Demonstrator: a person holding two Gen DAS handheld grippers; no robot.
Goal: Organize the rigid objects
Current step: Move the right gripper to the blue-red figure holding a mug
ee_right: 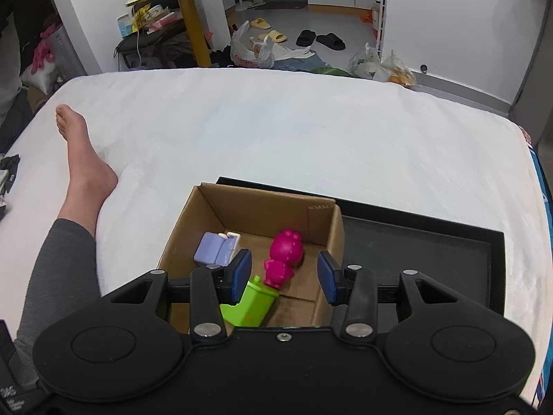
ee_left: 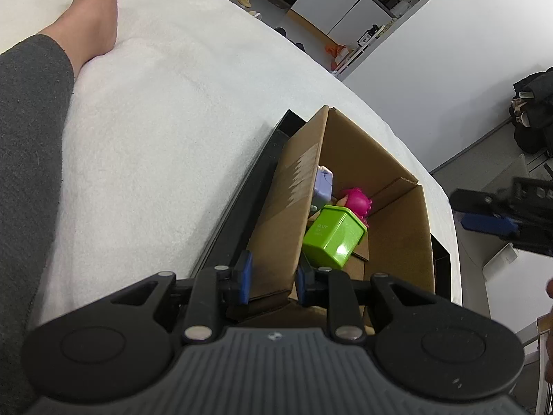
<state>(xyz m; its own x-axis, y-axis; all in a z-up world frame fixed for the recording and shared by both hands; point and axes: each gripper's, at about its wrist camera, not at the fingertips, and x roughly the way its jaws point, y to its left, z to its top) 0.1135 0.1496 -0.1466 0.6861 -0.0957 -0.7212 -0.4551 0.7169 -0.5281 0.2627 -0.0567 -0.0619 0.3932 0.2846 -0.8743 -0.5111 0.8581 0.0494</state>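
A cardboard box (ee_right: 321, 218) stands on a black tray (ee_right: 414, 238) on the white bed. Inside lie a green bin-shaped toy (ee_right: 254, 306), a magenta figure (ee_right: 285, 254) and a lilac sofa toy (ee_right: 212, 249). The same green toy (ee_left: 331, 237), magenta figure (ee_left: 357, 202) and lilac toy (ee_left: 323, 185) show in the left wrist view. My left gripper (ee_left: 273, 278) straddles the box's near wall (ee_left: 290, 214) with its pads a little apart from it. My right gripper (ee_right: 285, 275) is open and empty above the box, and shows at the right edge of the left wrist view (ee_left: 484, 223).
The person's bare leg and foot (ee_right: 83, 169) lie on the bed (ee_right: 276, 124) to the left of the box. Beyond the bed are a yellow table (ee_right: 188, 7), bags and slippers on the floor. The bed edge falls away to the right of the tray.
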